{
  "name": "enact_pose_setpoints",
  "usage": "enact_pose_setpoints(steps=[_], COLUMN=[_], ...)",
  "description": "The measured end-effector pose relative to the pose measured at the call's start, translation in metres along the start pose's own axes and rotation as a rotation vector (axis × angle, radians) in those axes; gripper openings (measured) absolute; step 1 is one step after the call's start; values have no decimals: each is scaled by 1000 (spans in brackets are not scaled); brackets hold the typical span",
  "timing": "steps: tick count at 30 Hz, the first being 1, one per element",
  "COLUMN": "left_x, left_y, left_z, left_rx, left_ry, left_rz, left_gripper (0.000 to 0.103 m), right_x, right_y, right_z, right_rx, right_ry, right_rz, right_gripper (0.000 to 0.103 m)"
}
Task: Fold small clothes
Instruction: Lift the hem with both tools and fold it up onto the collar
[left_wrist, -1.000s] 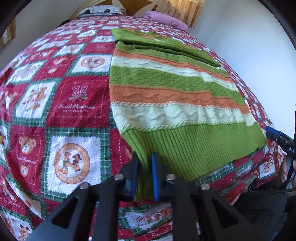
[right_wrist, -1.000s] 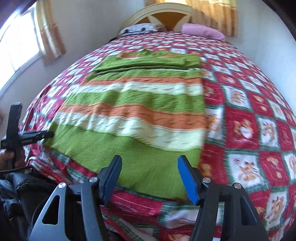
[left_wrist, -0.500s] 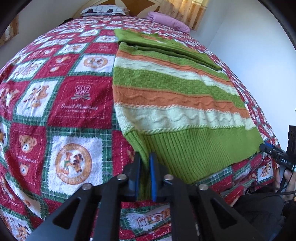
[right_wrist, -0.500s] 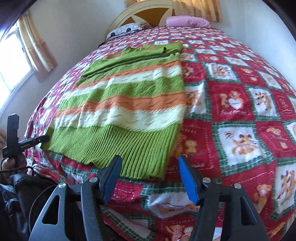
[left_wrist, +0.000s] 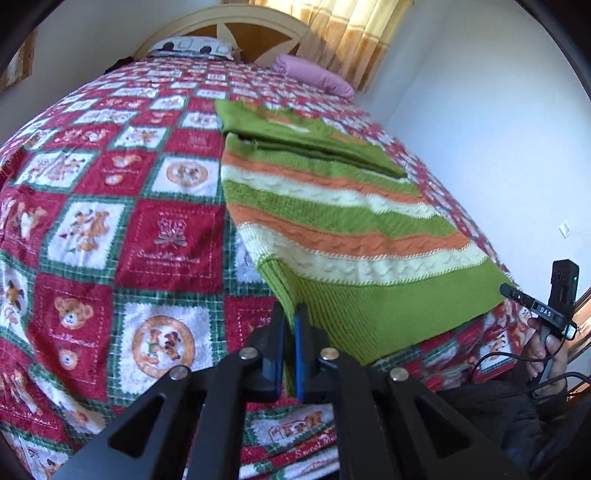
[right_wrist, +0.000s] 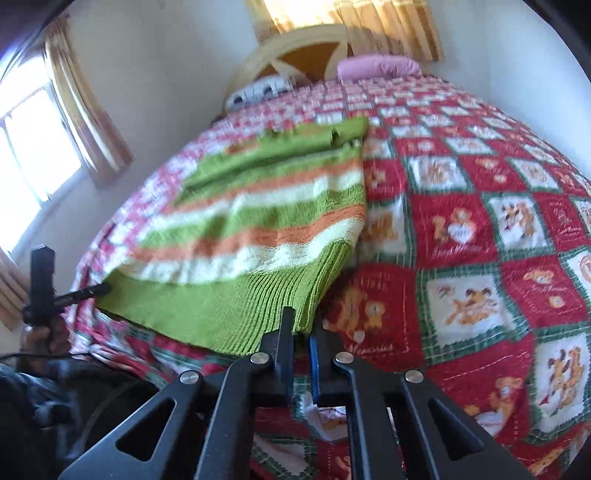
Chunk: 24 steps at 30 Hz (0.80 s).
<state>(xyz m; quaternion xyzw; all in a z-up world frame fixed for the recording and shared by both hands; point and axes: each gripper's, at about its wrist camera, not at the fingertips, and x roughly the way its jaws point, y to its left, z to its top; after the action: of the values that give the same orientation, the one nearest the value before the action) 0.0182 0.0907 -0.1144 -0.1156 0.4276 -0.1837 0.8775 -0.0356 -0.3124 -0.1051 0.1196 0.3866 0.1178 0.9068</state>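
A striped knit sweater (left_wrist: 340, 221), green, orange and cream, lies on the bed with its sleeves folded across the far end. My left gripper (left_wrist: 290, 314) is shut on the left corner of its green ribbed hem. My right gripper (right_wrist: 301, 325) is shut on the right hem corner of the sweater (right_wrist: 258, 229). Both corners are lifted a little off the quilt. The other gripper shows at the edge of each view, at the right edge of the left wrist view (left_wrist: 517, 293) and at the left edge of the right wrist view (right_wrist: 96, 290).
The bed is covered by a red, green and white teddy-bear quilt (left_wrist: 110, 221). A pink pillow (left_wrist: 314, 74) and a patterned pillow (left_wrist: 192, 46) lie by the headboard. A white wall runs along the bed's right side; a window (right_wrist: 33, 147) is at the left.
My right gripper moved to the right hem corner and closed on it. My left gripper stayed shut on its corner. Both hem corners have risen off the quilt.
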Motion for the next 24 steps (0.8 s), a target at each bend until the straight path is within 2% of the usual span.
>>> enact_pose_setpoints(steps=[2, 5, 9, 14, 24], left_x=[2, 17, 25, 15, 4], left_y=[3, 11, 14, 9, 10], left_z=[-3, -11, -11, 7, 70], left_rx=[-5, -41, -68, -37, -30], left_ry=[6, 50, 74, 26, -76], left_rz=[-2, -3, -21, -50, -72], left_gripper=[5, 5, 4, 4, 4], right_x=[-2, 13, 26, 8, -2], right_y=[-1, -12, -20, -19, 10], right_z=[-1, -9, -14, 7, 85], right_rx=[2, 32, 83, 119, 13], right_ry=[-3, 44, 83, 2, -139], right_rz=[3, -5, 33, 104, 82], right_gripper=[5, 5, 5, 5, 5])
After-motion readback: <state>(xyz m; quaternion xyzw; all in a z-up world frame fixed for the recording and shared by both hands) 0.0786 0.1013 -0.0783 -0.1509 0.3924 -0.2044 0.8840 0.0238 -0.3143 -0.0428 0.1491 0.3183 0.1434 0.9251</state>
